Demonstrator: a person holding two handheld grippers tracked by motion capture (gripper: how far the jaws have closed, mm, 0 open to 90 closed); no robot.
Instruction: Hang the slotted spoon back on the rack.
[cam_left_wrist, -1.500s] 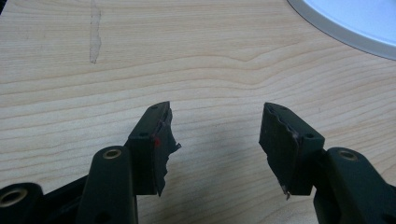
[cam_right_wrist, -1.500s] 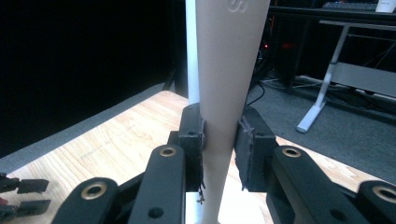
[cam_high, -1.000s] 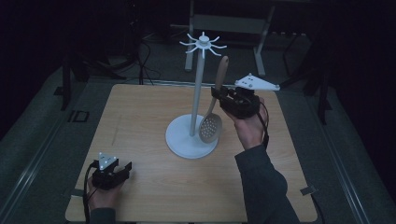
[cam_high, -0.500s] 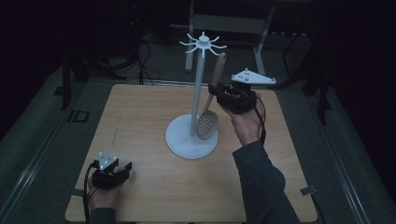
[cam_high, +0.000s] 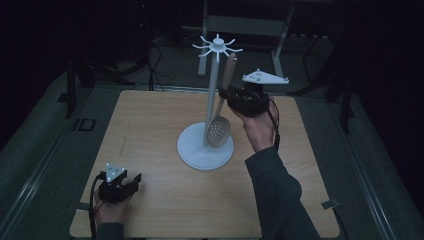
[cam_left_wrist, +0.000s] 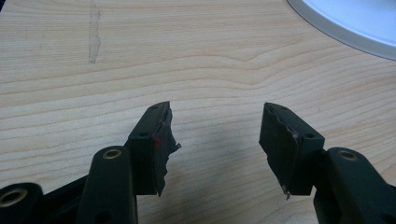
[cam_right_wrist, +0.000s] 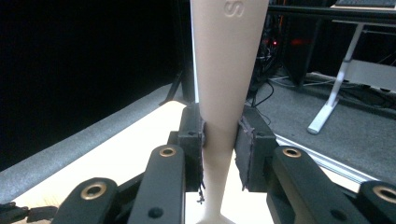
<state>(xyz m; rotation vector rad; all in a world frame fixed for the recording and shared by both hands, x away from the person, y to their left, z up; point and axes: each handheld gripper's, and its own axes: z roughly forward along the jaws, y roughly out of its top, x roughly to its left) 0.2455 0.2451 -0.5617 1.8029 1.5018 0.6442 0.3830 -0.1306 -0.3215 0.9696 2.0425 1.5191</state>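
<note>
My right gripper (cam_high: 231, 95) is clamped on the slotted spoon (cam_high: 220, 131), whose handle stands nearly upright just beside the rack (cam_high: 206, 150), its tip just under and right of the hooks, while my left gripper (cam_high: 131, 182) rests wide apart, far off.

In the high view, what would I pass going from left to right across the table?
Left gripper resting open near the front edge → white stand → slotted spoon hanging beside its pole → right gripper clamped on the spoon's handle.
</note>
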